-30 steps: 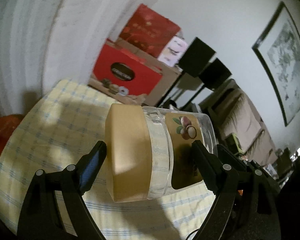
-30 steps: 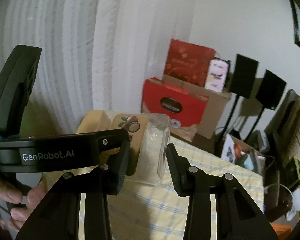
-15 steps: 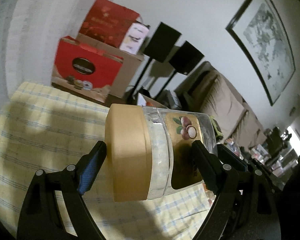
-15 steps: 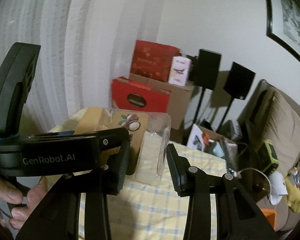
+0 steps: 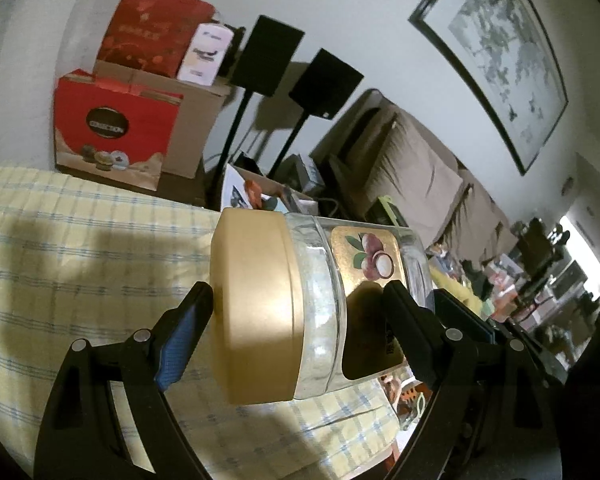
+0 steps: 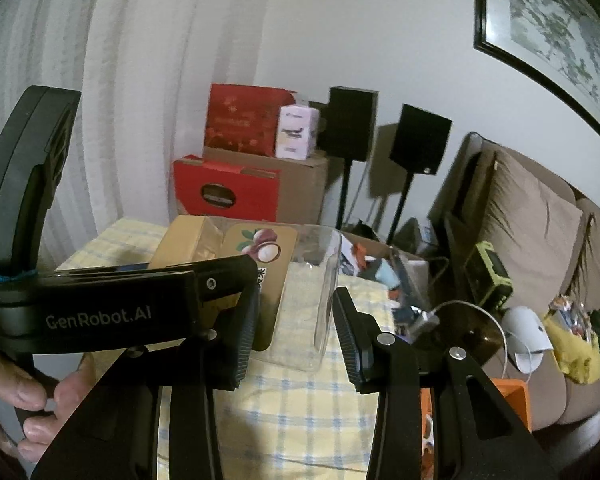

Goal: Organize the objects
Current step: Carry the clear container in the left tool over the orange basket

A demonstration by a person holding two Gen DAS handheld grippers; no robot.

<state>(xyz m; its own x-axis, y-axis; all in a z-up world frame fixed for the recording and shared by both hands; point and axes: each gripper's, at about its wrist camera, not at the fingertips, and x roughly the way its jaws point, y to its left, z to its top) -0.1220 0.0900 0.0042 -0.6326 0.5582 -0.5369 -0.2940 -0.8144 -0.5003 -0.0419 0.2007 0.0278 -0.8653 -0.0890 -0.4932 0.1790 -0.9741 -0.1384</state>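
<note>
While the jar point(image 5: 320, 312) is carried sideways above the checked-cloth bench point(image 5: 80, 248), keep it level and don't roll the wrist more: lid end and base end are the only contact, so any twist lets it pivot out. Judging from the frames, this is the transport step; no drop spot is visible yet. Set it down upright on the cloth, clear of the edge, before letting go.

Left claw point(image 5: 296, 320): spread wide and clamped lengthwise on the jar, one finger against the gold lid point(image 5: 256, 312), the other against the clear body near the label point(image 5: 366, 256). Jar is off the bench, lying horizontal between the fingers. It looks empty, so light, but the plastic wall is slick.

Right claw point(image 6: 296, 332): roughly half open, nothing gripped. From its own camera the jar's clear base end point(image 6: 316, 292) sits just beyond the fingertips; I can't tell whether a pad brushes it. Keep it clear, or use it to steady the base at set-down.
</note>
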